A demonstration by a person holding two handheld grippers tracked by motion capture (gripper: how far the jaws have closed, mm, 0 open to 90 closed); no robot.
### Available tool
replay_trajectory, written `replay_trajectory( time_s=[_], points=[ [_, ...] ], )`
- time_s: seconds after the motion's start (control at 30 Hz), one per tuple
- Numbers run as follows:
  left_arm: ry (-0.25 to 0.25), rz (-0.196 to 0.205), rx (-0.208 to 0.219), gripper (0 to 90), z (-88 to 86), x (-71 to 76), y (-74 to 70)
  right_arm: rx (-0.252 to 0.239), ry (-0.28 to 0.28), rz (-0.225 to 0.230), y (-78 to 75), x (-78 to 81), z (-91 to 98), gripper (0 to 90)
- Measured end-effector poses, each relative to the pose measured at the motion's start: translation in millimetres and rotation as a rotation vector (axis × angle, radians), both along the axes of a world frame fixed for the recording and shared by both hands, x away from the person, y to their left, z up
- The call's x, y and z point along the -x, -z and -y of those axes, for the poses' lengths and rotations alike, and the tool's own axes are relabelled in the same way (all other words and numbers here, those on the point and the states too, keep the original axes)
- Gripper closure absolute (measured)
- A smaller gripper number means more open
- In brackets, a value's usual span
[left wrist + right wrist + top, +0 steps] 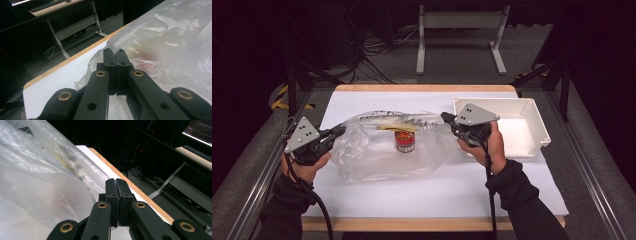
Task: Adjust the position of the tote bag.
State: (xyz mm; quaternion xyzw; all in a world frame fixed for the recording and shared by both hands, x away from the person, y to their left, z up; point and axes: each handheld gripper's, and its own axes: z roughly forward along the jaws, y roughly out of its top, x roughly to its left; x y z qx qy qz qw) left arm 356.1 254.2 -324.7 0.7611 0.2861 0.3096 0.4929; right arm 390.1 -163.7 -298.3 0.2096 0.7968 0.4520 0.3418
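Crinkled, glossy clear plastic bag; matt white plastic bin; matt white sheet over wood-edged table; glossy can.

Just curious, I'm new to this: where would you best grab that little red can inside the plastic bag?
Around its round side, coming from above. The can stands upright, so its wall suits two jaws. But it sits inside the bag, which both tongs hold, so the film must be opened first.

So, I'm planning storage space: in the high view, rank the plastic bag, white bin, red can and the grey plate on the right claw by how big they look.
1. Plastic bag
2. White bin
3. Grey plate on the right claw
4. Red can

The plate sits higher, nearer the camera, so its lead over the can is unsure.
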Motion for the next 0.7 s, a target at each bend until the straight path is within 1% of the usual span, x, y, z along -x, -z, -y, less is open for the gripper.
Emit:
replay_trajectory(
  time_s=[0.03, 0.07, 0.13, 0.2, 0.3, 0.37, 0.4, 0.53, 0.63, 0.7],
  points=[
    [0.001, 0.002, -0.013, 89.7, -0.2, -1.0, -0.1, 0.004, 0.005, 0.001, 0.2, -1.6, -0.5, 89.4],
    [-0.003, -0.003, -0.008, 89.7, 0.6, -1.5, 0.3, 0.005, 0.007, -0.003, 0.7, -3.5, -0.7, 89.3],
    [-0.005, -0.001, -0.018, 89.7, 0.8, -4.3, -0.5, 0.005, 0.012, -0.01, 1.4, -6.6, -0.6, 89.3],
    [-0.007, -0.003, -0.013, 89.7, 1.7, -7.1, -1.7, 0.0, 0.016, -0.014, 1.3, -9.4, -0.7, 89.1],
    [-0.008, 0.0, -0.016, 89.8, 2.8, -10.0, -4.0, -0.003, 0.02, -0.015, -0.2, -13.3, -0.9, 88.6],
    [-0.009, 0.002, -0.03, 90.0, 4.6, -11.3, -4.7, -0.006, 0.022, -0.019, -1.7, -15.4, -0.6, 88.0],
    [-0.007, -0.004, -0.032, 90.0, 5.6, -11.3, -4.6, -0.007, 0.023, -0.018, -2.3, -16.2, -0.5, 87.8],
    [0.005, -0.004, -0.044, 90.0, 9.1, -10.1, -4.3, -0.012, 0.011, -0.027, -3.4, -15.8, -0.4, 85.4],
    [0.011, -0.005, -0.054, 90.0, 10.9, -8.5, -3.9, -0.013, -0.003, -0.036, -3.4, -13.9, 0.2, 80.5],
    [0.013, -0.006, -0.057, 90.0, 11.9, -7.9, -3.9, -0.016, -0.009, -0.041, -3.9, -12.6, 1.0, 80.3]
  ],
)
